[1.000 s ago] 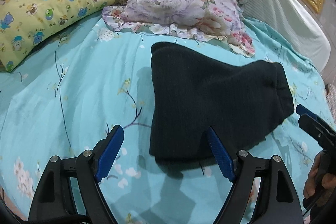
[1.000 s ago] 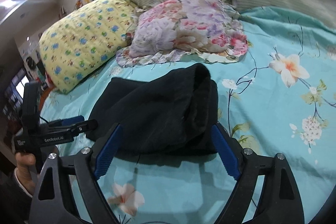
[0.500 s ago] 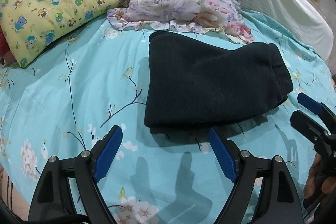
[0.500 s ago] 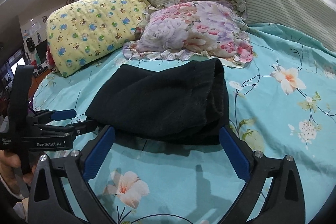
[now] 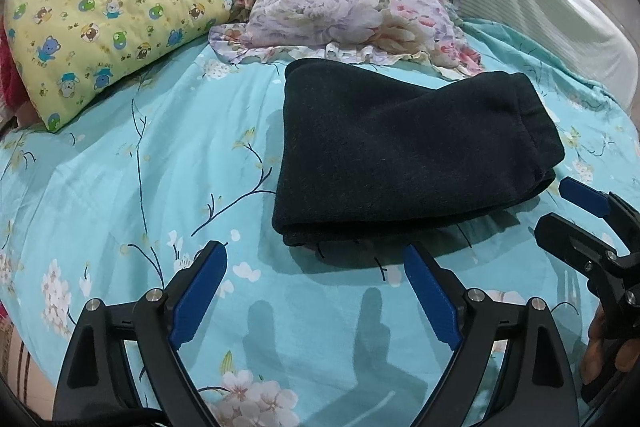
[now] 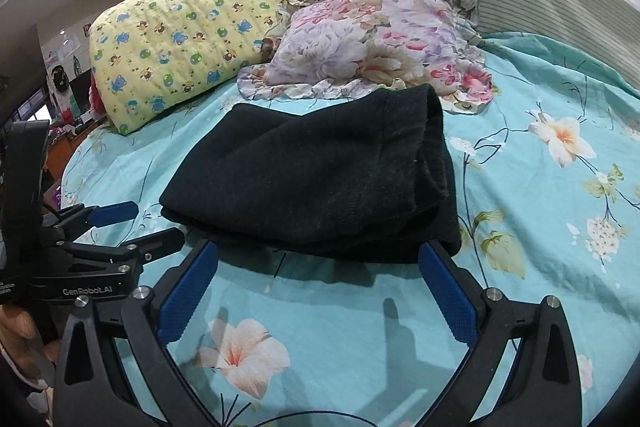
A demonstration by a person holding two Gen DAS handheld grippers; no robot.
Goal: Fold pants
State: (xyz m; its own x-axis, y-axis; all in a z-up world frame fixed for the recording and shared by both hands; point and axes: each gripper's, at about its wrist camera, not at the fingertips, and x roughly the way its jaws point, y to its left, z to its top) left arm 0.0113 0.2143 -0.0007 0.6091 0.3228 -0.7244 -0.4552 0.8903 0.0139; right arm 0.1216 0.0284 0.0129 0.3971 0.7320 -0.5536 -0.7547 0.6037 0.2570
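The left gripper (image 5: 316, 291) is opening w/ nothing between its blue pads, and the right gripper (image 6: 318, 291) is wide open and empty too; both hang just above the blue flower sheet (image 5: 120, 187). Right in front of both, a bit further up the bed, lie the black pants (image 5: 400, 155), folded into a thick flat pile, w/ the flower pillow (image 5: 352, 15) just behind. The pile's long side runs left to right across both grippers, so each is about as near: left by the folded end, right by the cuff end, I think.
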